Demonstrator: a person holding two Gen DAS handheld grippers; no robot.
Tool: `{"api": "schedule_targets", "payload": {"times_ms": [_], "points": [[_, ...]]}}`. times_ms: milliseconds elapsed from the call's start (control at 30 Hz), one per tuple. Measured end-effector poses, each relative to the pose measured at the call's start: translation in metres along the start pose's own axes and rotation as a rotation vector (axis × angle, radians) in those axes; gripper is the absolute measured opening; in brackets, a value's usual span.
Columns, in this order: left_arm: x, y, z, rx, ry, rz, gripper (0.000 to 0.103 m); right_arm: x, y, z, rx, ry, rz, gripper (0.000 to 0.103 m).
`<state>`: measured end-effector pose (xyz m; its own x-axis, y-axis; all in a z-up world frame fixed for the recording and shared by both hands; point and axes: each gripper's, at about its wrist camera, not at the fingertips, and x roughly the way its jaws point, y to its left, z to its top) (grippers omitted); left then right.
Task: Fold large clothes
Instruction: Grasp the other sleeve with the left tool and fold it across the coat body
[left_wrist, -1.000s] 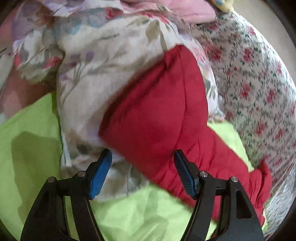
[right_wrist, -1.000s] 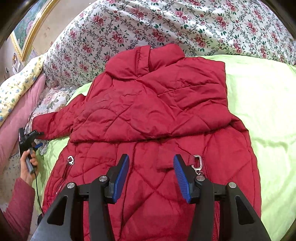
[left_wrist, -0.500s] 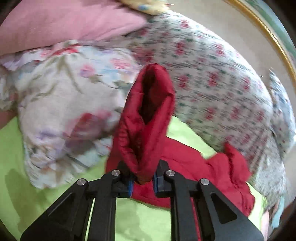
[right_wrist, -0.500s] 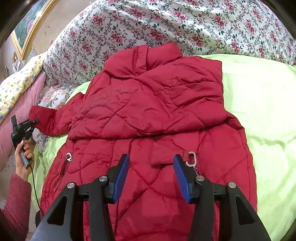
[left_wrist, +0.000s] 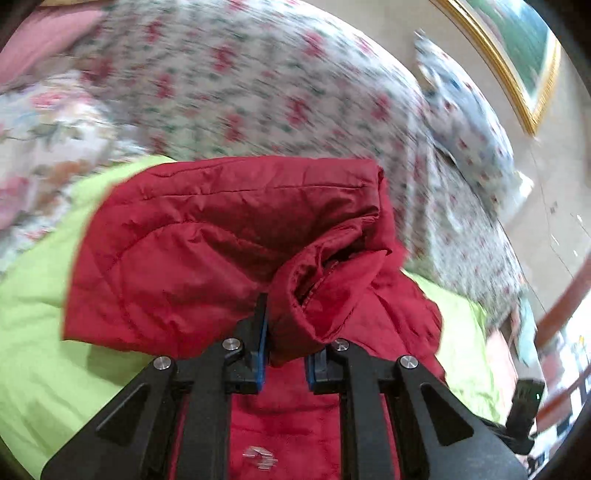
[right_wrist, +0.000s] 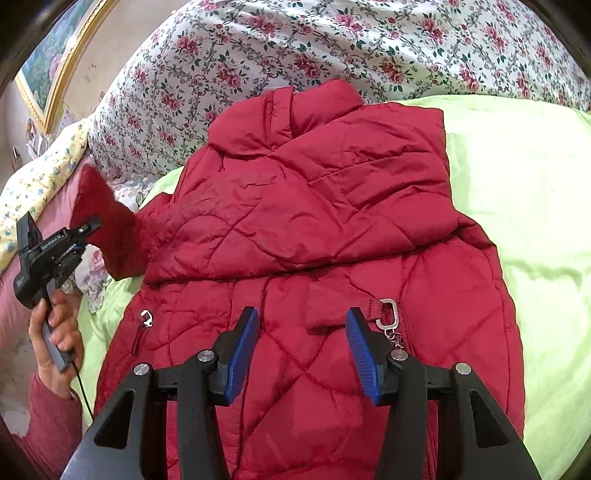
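A red quilted jacket (right_wrist: 317, 229) lies spread on a lime green sheet (right_wrist: 517, 177), collar toward the floral bedding. Its right sleeve lies folded across the body. My left gripper (left_wrist: 286, 350) is shut on the cuff of the left sleeve (left_wrist: 314, 306) and holds it lifted off the bed; from the right wrist view it shows at far left (right_wrist: 90, 225) with the raised sleeve (right_wrist: 107, 221). My right gripper (right_wrist: 301, 350) is open and empty, hovering over the jacket's lower half near a silver clip (right_wrist: 388, 314).
A floral quilt (right_wrist: 332, 48) is piled behind the jacket. A pink pillow (left_wrist: 40, 40) and a pale floral pillow (left_wrist: 44, 122) lie at the left of the bed. A gold-framed picture (left_wrist: 517, 55) hangs on the wall.
My left gripper closed on the sleeve cuff, lifted it off the pillow and swung it toward the jacket's body. My right gripper stayed open and almost still.
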<state>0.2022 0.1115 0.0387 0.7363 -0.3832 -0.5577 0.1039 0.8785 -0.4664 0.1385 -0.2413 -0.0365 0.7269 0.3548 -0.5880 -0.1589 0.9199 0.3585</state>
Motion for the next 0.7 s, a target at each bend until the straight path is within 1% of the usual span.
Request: {"api": "schedule_targets", "payload": {"times_ms": [100,200,300,400,600,700], "points": [[0.017,-0.032,-0.013,0.032,0.043,-0.044,0.013,0.000,-0.005,0.002,0.031,0.001,0.019,0.050],[0.030,-0.056,-0.027,0.064,0.078,-0.071,0.013,-0.001,-0.009,0.006,0.053,-0.005,0.037,0.050],[0.051,-0.087,-0.041,0.116,0.124,-0.078,0.013,-0.003,-0.013,0.012,0.076,-0.016,0.057,0.051],[0.071,-0.107,-0.057,0.154,0.169,-0.072,0.013,-0.006,-0.018,0.019,0.097,-0.031,0.075,0.053],[0.102,-0.141,-0.087,0.211,0.245,-0.087,0.013,-0.006,-0.032,0.038,0.153,-0.051,0.117,0.053],[0.112,-0.155,-0.100,0.240,0.277,-0.099,0.013,0.001,-0.039,0.049,0.197,-0.050,0.168,0.053]]}}
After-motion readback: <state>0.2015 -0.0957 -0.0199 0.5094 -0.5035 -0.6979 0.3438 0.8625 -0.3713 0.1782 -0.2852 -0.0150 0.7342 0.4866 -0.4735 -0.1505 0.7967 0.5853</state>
